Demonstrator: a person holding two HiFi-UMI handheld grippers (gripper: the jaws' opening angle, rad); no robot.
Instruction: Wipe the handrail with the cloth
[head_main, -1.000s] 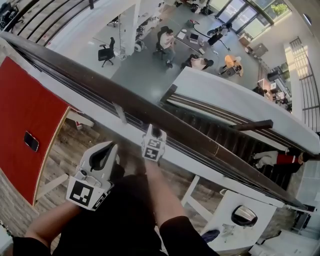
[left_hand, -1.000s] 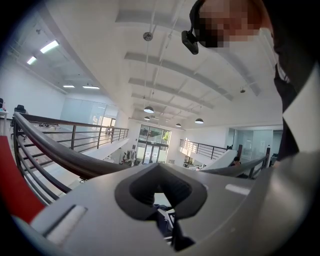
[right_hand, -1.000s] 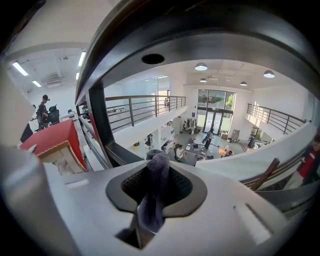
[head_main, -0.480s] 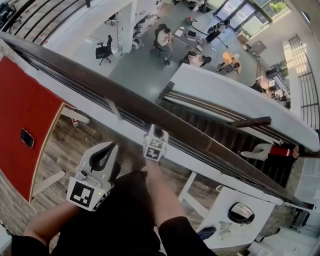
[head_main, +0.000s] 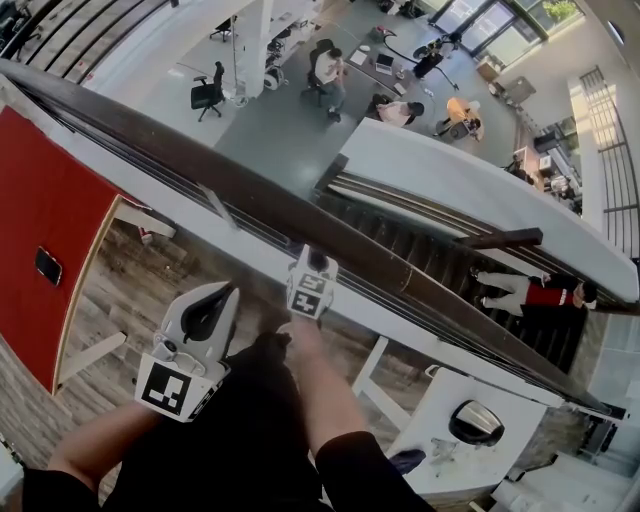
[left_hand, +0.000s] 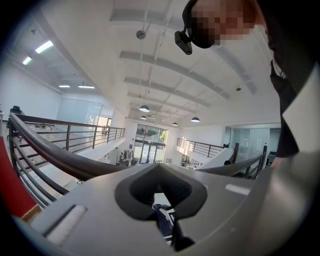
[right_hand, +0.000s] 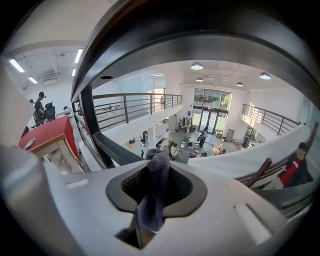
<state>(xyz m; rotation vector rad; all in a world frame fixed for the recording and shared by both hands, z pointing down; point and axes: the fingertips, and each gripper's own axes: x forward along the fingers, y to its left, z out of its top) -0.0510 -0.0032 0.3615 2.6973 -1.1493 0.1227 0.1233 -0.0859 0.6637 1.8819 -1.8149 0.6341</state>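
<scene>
The dark brown handrail (head_main: 150, 150) runs diagonally from upper left to lower right in the head view. My right gripper (head_main: 317, 262) is up against the rail's near side, its marker cube facing me. In the right gripper view the rail (right_hand: 210, 40) arches close overhead, and the right gripper (right_hand: 156, 172) is shut on a grey cloth (right_hand: 153, 202) that sticks out between the jaws. My left gripper (head_main: 218, 297) hangs back near my body, short of the rail. The left gripper (left_hand: 161, 172) is shut with nothing in it, and the handrail (left_hand: 55, 155) passes to its left.
Thin metal bars and a white ledge (head_main: 200, 235) run below the rail. Beyond is a drop to a lower floor with desks and people (head_main: 330, 70) and a staircase (head_main: 430, 250). Below lie a red tabletop (head_main: 40, 200) with a phone (head_main: 47, 266) and a white table (head_main: 440, 400).
My right gripper has slid to the right along the handrail, away from the rail's support bracket. The left gripper has stayed by my body.
</scene>
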